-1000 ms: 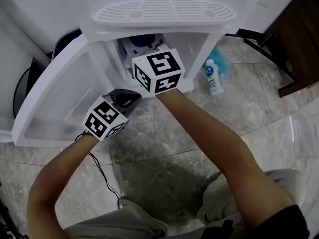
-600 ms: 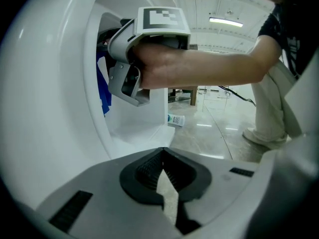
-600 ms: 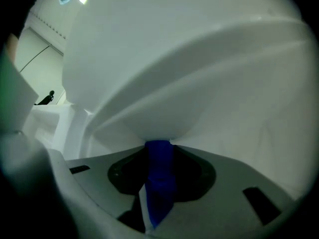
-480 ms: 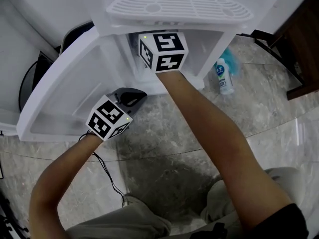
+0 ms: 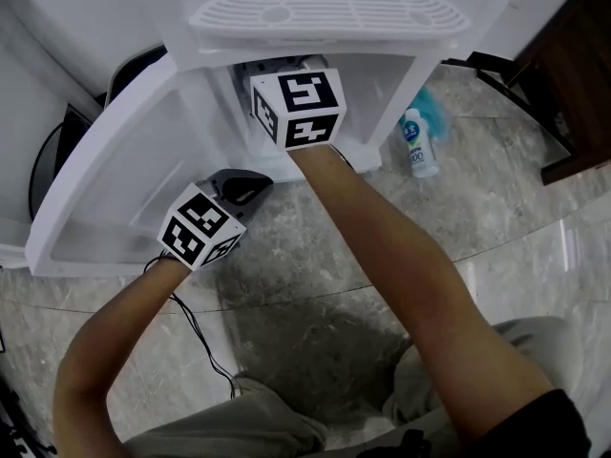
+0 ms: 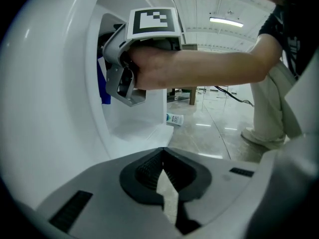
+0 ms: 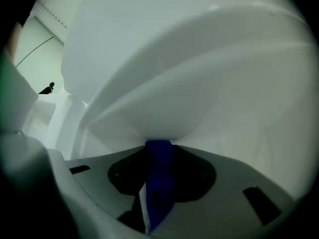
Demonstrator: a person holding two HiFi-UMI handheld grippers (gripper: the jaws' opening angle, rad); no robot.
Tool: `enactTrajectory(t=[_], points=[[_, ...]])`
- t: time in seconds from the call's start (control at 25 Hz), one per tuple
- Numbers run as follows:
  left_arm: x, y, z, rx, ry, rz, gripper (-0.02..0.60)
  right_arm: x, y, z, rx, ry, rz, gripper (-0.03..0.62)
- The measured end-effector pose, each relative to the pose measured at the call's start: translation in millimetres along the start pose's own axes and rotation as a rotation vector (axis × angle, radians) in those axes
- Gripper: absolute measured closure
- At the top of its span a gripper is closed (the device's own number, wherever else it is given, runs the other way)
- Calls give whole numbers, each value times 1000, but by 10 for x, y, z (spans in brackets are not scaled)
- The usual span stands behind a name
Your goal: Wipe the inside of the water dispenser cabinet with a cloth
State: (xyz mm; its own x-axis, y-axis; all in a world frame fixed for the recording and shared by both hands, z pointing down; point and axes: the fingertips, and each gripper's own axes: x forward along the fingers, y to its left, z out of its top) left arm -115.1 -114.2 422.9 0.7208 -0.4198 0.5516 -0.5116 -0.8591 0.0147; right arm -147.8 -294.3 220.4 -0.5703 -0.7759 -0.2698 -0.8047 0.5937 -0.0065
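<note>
Pinching blue cloth [image 7: 159,183], right tongs [image 7: 159,144] sit inside the water dispenser cabinet [image 7: 209,83]; left tongs [image 6: 162,151], pressed together and empty, hover just outside it.

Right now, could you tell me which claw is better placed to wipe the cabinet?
The right claw holds the blue cloth against the cabinet's inner wall; the left claw sits shut, empty, outside.

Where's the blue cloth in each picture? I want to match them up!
Head view: not visible; it is out of sight inside the white plastic water dispenser cabinet.
Left gripper view: the blue cloth shows left of centre, as a strip at the cabinet opening.
Right gripper view: bottom centre, pinched in the right gripper.
Shared landmark: the white cabinet, seen in all three views.
</note>
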Motion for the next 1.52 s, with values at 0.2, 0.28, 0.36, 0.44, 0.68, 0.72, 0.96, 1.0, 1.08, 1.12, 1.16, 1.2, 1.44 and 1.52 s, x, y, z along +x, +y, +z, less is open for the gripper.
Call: enactTrajectory(t=[0.2, 0.28, 0.36, 0.44, 0.68, 0.72, 0.96, 1.0, 1.08, 1.12, 1.16, 1.2, 1.44, 1.52], points=[[44, -57, 117, 2, -24, -24, 574, 59, -35, -16, -36, 0, 2, 496], [19, -35, 121, 1, -26, -22, 574, 136, -93, -49, -37, 5, -4, 496], [-21, 16, 125, -4, -30, -10, 574, 228, -160, -84, -51, 18, -8, 497], [-62, 52, 110, -11, -30, 0, 574, 281, -193, -100, -60, 28, -10, 497], [-33, 42, 0, -25, -6, -8, 574, 159, -82, -52, -41, 10, -1, 499], [-15, 25, -6, -23, -4, -13, 574, 123, -54, -41, -37, 4, 5, 499], [81, -42, -14, -27, 0, -52, 574, 140, -74, -63, -16, -4, 21, 499], [87, -49, -19, -34, 0, -61, 574, 171, -100, -75, -12, -4, 20, 499], [91, -49, -37, -49, 1, -69, 574, 237, -162, -111, -10, 4, 15, 499], [86, -45, -49, -54, 3, -69, 574, 267, -186, -122, -12, 9, 14, 499], [78, -41, -59, -55, 5, -68, 574, 289, -199, -118, -14, 9, 15, 499], [69, -36, -70, -55, 7, -66, 574, 302, -204, -107, -12, 7, 15, 499], [100, 12, -87, -48, 22, -60, 574, 209, -140, -173, -16, 69, 51, 499], [120, -9, -27, -50, 10, -61, 574, 109, -72, -250, -30, 118, 105, 499]])
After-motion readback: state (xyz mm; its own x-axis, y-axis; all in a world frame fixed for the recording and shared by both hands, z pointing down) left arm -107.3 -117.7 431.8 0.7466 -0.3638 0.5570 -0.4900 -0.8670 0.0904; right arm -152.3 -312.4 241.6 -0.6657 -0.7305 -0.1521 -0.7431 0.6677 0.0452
